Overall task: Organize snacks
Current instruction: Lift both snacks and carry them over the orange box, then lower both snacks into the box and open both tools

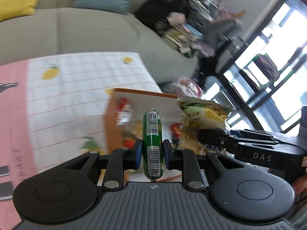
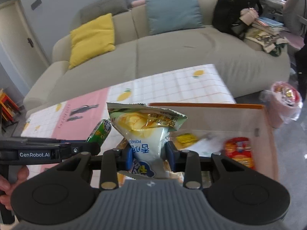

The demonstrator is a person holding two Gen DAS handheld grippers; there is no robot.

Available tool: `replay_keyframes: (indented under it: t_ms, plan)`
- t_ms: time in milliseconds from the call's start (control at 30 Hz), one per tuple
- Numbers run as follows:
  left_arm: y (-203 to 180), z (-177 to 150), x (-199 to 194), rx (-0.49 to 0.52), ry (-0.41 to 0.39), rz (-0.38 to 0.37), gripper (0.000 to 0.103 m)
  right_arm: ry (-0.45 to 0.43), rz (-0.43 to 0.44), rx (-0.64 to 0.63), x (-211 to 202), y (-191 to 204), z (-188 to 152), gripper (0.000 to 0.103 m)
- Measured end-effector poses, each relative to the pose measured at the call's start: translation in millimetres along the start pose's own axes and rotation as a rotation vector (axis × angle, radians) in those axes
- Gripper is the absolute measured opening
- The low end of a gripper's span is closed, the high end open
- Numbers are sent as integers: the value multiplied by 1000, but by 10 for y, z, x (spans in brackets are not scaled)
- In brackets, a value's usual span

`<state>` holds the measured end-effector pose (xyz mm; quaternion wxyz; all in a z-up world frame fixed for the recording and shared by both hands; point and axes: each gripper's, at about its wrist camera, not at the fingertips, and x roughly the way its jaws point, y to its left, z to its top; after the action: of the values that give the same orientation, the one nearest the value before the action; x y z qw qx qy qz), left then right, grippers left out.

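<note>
My left gripper (image 1: 152,153) is shut on a green sausage snack (image 1: 152,134) with barcodes, held upright above an open cardboard box (image 1: 145,95). My right gripper (image 2: 149,153) is shut on a yellow-and-white potato chip bag (image 2: 144,126), held over the same box (image 2: 211,107). The box holds several snack packets, among them a red one (image 2: 238,151). The chip bag (image 1: 203,115) and the right gripper's body show at the right of the left wrist view. The green sausage (image 2: 99,134) shows at the left of the right wrist view.
The box stands on a low table with a lemon-print and pink cloth (image 2: 172,84). A grey sofa (image 2: 172,46) with yellow and blue cushions and a black backpack (image 2: 234,9) lies behind. A plastic bag of snacks (image 2: 285,101) sits on the floor at right.
</note>
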<state>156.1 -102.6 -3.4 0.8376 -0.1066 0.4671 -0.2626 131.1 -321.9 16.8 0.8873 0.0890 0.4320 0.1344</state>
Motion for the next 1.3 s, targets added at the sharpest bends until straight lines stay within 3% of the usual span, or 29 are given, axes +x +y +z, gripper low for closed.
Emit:
replay_keyframes:
  t_ms: [167,433,633,1033,1133,1200,1267,1300]
  plan:
    - [-230,97,499,39,97,-44,25,95,-82,-10,103,-404,16,33]
    - [-232,-11,1235,15,290,-24,25,267,-170,0,566,-917,-71,33]
    - [-204,-98,1540,25,369,3,25,412,-283,-132,843,-997,-223,33]
    - [-174,-209,1831,85,447,99,25,498,-220,-29,1177,-1174,-359,34]
    - [-184,-242,1860,99,467,122,26,509,-234,-14,1226,-1174,-378,39]
    - [-184,-248,1843,108,464,143,27,496,-257,-37,1200,-1130,-378,51]
    - [-162,-215,1793,113,451,176,38,486,-262,-57,1203,-1056,-353,59]
    - [-149,-208,1764,109,443,185,43,480,-267,-59,1175,-1038,-339,69]
